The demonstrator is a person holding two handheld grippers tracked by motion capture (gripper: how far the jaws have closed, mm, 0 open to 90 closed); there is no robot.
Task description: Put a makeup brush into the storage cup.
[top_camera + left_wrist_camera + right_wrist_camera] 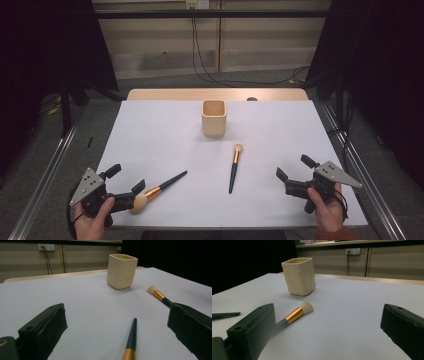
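Cream, square-sided ceramic cup (214, 118) stands mid-table. Nearer than the cup, the left gripper (126, 186) spreads wide around the large dark-handled, gold-banded brush (159, 190); closing off-centre could roll the round handle away. The right gripper (295, 171) gapes empty.

A white-topped table (150, 135) with a wooden far edge stands on grey carpet (165, 80). At twelve o'clock, a beige wall (260, 35) carries a socket (196, 4) with dangling black cables (200, 55). Dark curtains (45, 45) flank nine and three o'clock.
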